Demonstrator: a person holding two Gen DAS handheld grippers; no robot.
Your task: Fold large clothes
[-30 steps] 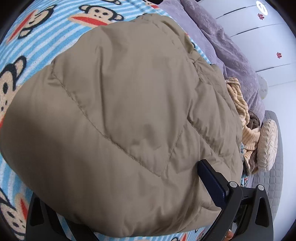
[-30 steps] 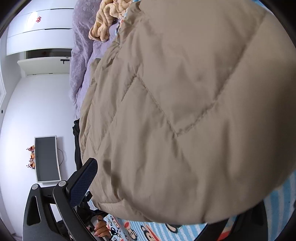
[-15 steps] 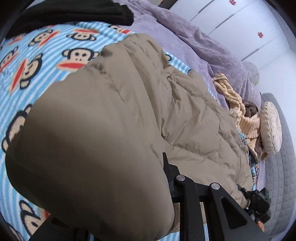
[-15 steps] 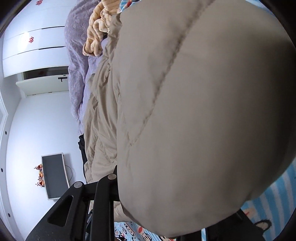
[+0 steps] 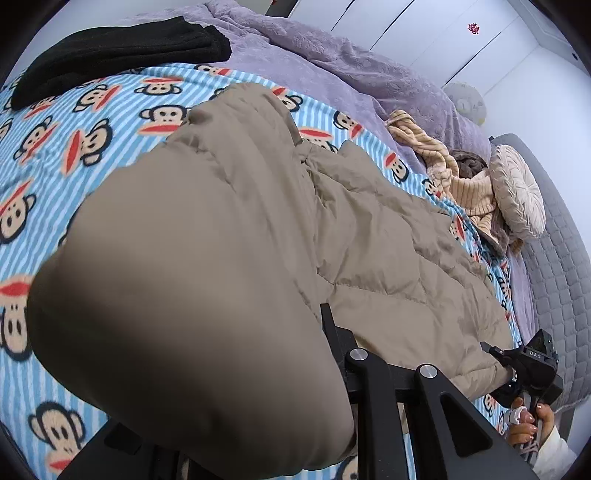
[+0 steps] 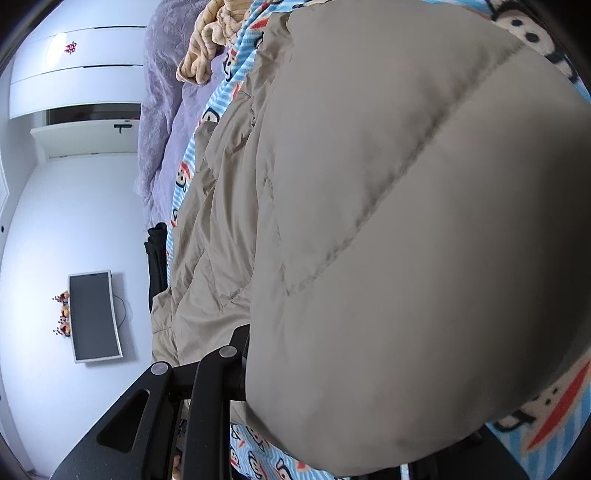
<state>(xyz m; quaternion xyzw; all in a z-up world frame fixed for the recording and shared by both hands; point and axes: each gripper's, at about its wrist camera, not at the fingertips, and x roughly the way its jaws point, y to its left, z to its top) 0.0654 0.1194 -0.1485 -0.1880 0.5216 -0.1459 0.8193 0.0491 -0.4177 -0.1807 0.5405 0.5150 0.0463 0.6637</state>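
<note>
Left tool (image 5: 280,373) clenched on tan puffer coat (image 5: 369,236), right tool (image 6: 314,376) likewise gripping its lifted fold, over monkey-print blanket (image 5: 92,122)

Premises: a home bedroom. A bed (image 5: 554,258) with grey quilted edge occupies the frame, covered by a monkey-print fleece blanket (image 5: 92,122) and a purple bedspread (image 5: 332,62). A round pleated cushion (image 5: 517,192) lies at right. White wardrobe doors (image 5: 424,33) stand at upper right. A monitor (image 6: 94,315) sits against the white wall, lower left.
</note>
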